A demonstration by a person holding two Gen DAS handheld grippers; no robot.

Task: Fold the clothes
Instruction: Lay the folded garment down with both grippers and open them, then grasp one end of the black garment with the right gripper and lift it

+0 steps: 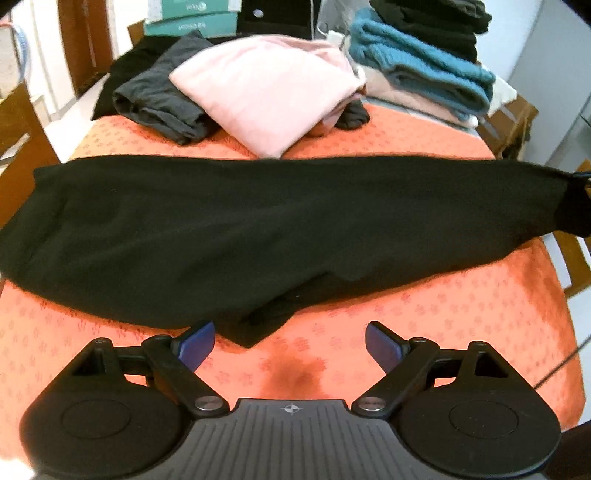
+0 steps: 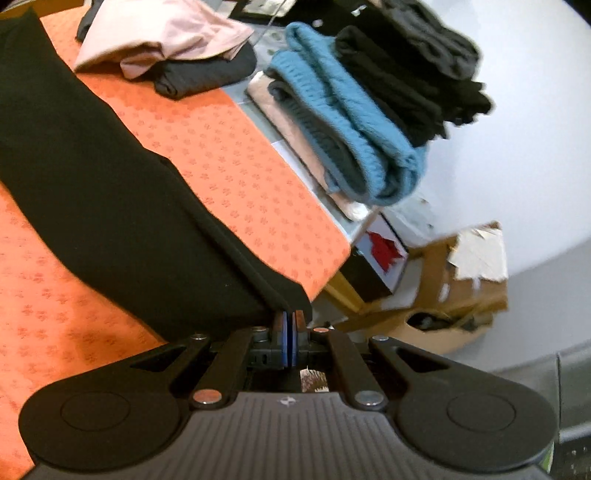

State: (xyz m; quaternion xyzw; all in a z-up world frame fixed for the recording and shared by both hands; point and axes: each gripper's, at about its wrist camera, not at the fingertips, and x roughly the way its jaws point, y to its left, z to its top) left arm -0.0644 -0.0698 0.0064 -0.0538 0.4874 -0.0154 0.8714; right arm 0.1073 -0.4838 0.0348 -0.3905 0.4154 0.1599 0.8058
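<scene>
A long black garment (image 1: 240, 229) lies folded lengthwise across the orange tablecloth (image 1: 461, 314), stretched from left to right. My left gripper (image 1: 290, 345) is open and empty, just in front of the garment's near edge, where a pointed corner of cloth hangs toward it. My right gripper (image 2: 290, 332) is shut on the right end of the black garment (image 2: 110, 199) at the table's right edge. That held end shows at the far right in the left wrist view (image 1: 576, 195).
Behind the garment lie a folded pink garment (image 1: 269, 92) on dark grey ones (image 1: 155, 99), and a stack with a blue knit (image 1: 424, 70) and black clothes (image 1: 443, 22). Teal boxes (image 1: 192, 18) stand at the back. A cardboard box (image 2: 454, 291) sits on the floor to the right.
</scene>
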